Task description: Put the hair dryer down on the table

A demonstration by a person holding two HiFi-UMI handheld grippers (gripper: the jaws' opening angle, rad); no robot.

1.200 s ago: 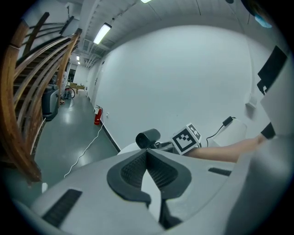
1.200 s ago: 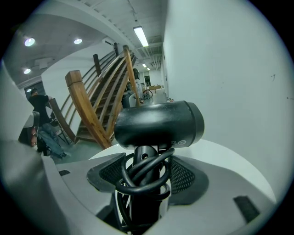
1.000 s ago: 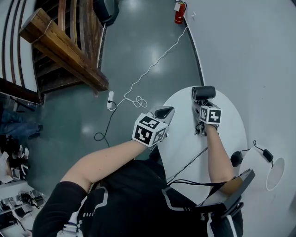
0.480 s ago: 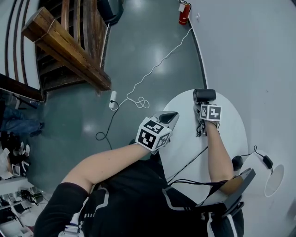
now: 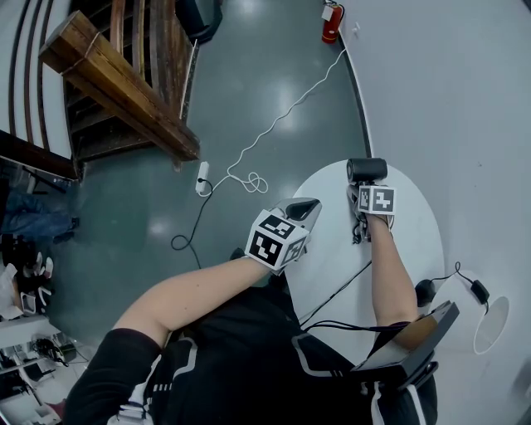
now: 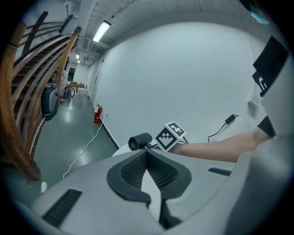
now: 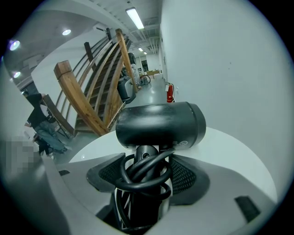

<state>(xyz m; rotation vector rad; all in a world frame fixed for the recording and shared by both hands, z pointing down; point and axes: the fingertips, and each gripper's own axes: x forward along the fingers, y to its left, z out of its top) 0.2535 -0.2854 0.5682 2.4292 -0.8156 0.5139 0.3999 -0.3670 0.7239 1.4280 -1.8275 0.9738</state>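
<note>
A black hair dryer [image 5: 366, 170] [image 7: 161, 125] with its cord wound round the handle is held over the far part of the round white table [image 5: 415, 224]. My right gripper [image 5: 362, 192] [image 7: 147, 172] is shut on the dryer's handle and cord coil. The barrel lies crosswise above the jaws. In the left gripper view the dryer [image 6: 140, 141] shows small beyond the jaws. My left gripper [image 5: 300, 207] [image 6: 147, 158] hovers at the table's left edge, shut, its pads meeting with nothing between them.
A white cable [image 5: 274, 116] and power strip [image 5: 202, 178] lie on the grey floor. A wooden stair rail [image 5: 116, 87] stands at the left and a red fire extinguisher [image 5: 332, 23] by the wall. A black cord [image 5: 336, 295] crosses the table toward a device [image 5: 406, 349] near my body.
Both grippers and the dryer have barely shifted; over the second the view moved slightly and the right gripper with the dryer stays over the table's far part.
</note>
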